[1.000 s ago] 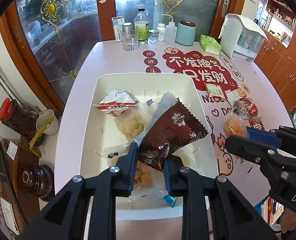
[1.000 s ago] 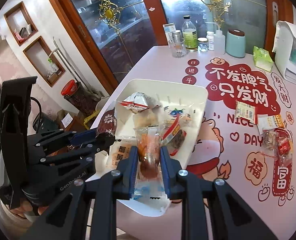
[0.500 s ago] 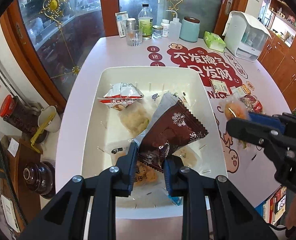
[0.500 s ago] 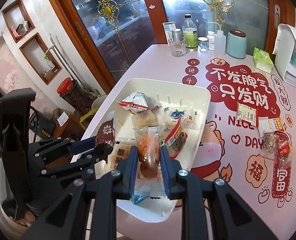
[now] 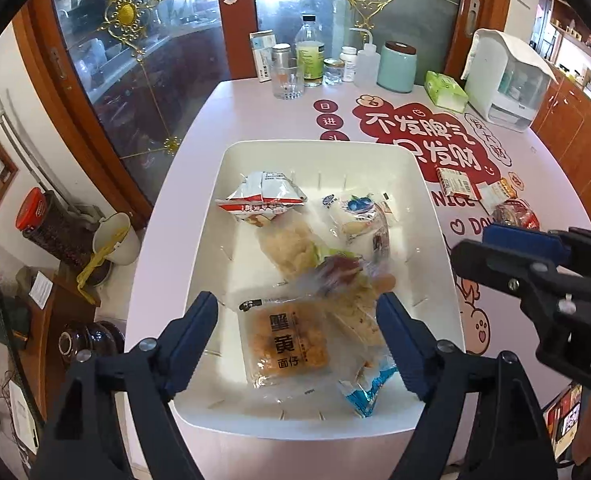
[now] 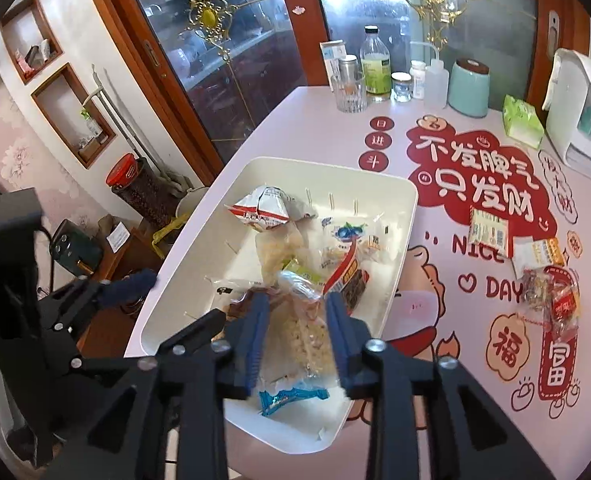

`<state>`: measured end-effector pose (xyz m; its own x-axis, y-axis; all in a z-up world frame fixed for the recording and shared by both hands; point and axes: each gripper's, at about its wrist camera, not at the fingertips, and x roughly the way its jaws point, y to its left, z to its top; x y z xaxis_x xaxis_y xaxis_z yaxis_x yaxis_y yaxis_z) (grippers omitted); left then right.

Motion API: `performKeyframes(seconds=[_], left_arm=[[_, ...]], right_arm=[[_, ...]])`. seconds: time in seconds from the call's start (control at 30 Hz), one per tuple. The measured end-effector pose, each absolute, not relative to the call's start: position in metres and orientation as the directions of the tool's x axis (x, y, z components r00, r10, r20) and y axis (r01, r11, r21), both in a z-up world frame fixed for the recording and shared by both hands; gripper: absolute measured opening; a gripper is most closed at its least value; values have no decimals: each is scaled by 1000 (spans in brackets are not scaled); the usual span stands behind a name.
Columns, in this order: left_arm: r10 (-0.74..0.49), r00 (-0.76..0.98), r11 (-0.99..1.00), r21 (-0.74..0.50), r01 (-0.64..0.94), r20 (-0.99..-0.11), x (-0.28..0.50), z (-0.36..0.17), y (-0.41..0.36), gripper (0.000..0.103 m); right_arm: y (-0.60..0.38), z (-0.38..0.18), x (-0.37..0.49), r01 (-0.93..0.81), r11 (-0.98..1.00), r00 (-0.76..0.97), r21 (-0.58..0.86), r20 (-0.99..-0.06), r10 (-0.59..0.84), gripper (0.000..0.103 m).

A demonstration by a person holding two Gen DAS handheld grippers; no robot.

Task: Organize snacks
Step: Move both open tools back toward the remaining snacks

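Observation:
A white bin point(image 5: 199, 264) point(image 6: 399, 264) on the pink table holds several snack packets. My left gripper point(image 5: 297, 316) is open and empty above the bin's near end, over a yellow pastry packet point(image 5: 285, 342). My right gripper point(image 6: 295, 312) is open above the bin's near corner, with a clear packet of orange snack point(image 6: 301, 320) lying blurred between its fingers. The dark brown packet point(image 6: 247, 300) lies in the bin, mostly hidden. A red-and-white bag point(image 5: 261, 200) point(image 6: 263, 210) sits at the bin's far side.
Loose snack packets point(image 6: 491, 230) point(image 6: 555, 300) lie on the table right of the bin. A glass point(image 5: 285, 80), bottles, a teal canister point(image 5: 395, 66), a tissue pack point(image 5: 445, 90) and a white appliance point(image 5: 507, 80) stand along the table's far edge. A glass cabinet is behind.
Both grippers have opened. The left let go of the dark brown packet and the right let go of the clear orange snack packet; both dropped into the bin.

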<state>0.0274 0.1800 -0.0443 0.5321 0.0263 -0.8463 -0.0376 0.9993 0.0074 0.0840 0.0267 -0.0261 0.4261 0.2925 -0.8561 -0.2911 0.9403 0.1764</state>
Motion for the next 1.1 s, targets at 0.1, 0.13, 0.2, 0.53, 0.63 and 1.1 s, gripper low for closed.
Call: performKeyframes(seconds=[0.1, 0.13, 0.2, 0.53, 0.63, 1.1], left_arm=[[25, 522, 999, 1, -47, -853, 29, -46, 181, 81], [24, 518, 999, -2, -49, -855, 29, -47, 181, 81], [22, 514, 999, -4, -51, -858, 29, -48, 181, 82], [18, 511, 1000, 4, -29, -859, 31, -48, 170, 82], [15, 504, 1000, 6, -19, -864, 32, -49, 166, 82], [-11, 490, 998, 20, 57, -872, 43, -47, 123, 82]], right_arm=[[25, -28, 83, -288, 941, 421, 176, -860, 290, 37], [24, -29, 82, -287, 941, 418, 179, -861, 291, 37], [23, -30, 82, -286, 941, 414, 181, -862, 291, 37], [13, -36, 77, -267, 947, 401, 180, -872, 279, 37], [8, -38, 76, -259, 949, 396, 182, -876, 276, 37], [-34, -40, 70, -175, 964, 412, 200, -874, 256, 37]])
